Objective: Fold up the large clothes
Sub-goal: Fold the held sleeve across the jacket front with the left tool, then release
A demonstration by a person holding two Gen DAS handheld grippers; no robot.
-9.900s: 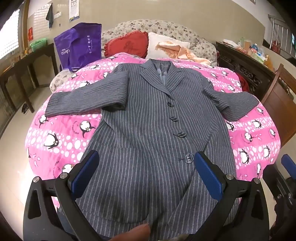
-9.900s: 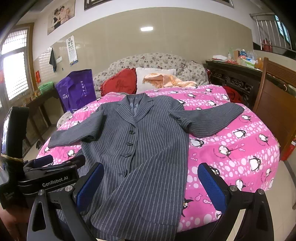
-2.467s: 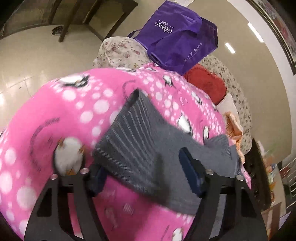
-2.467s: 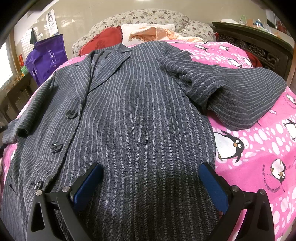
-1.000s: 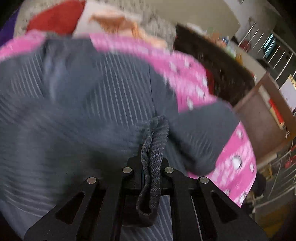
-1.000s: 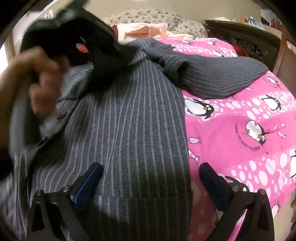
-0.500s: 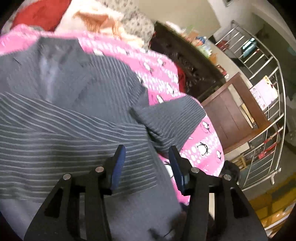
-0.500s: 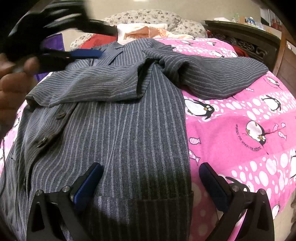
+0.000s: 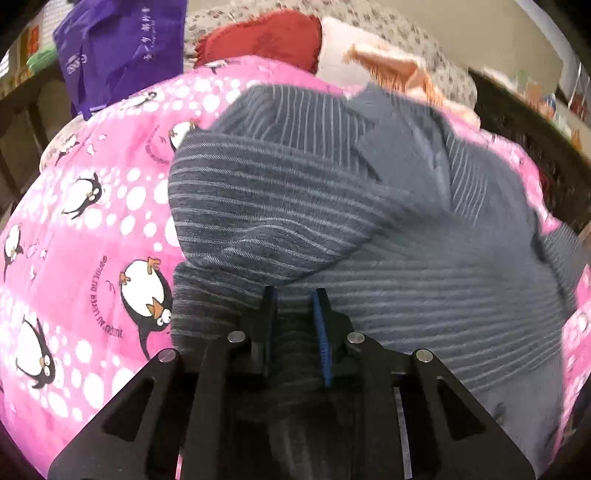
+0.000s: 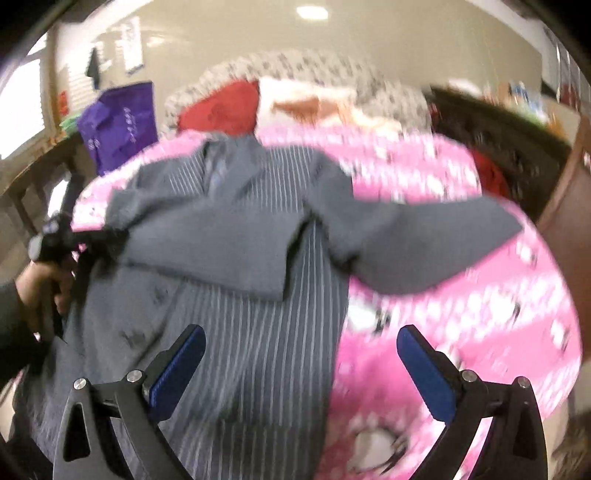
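I see a beige wall (image 10: pixel 388 40) with a ceiling light (image 10: pixel 313 12) at top centre, a bright window (image 10: pixel 22 107) far left, dark wooden furniture (image 10: pixel 498 122) upper right, and a pink quilt (image 9: pixel 85 229) across the bed.

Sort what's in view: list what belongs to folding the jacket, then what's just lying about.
Belongs to the job:
- striped jacket, one sleeve folded across its front
- left gripper
- right gripper
- pink penguin blanket, the folding surface

Lying about:
- purple bag
- red cushion
- orange cloth
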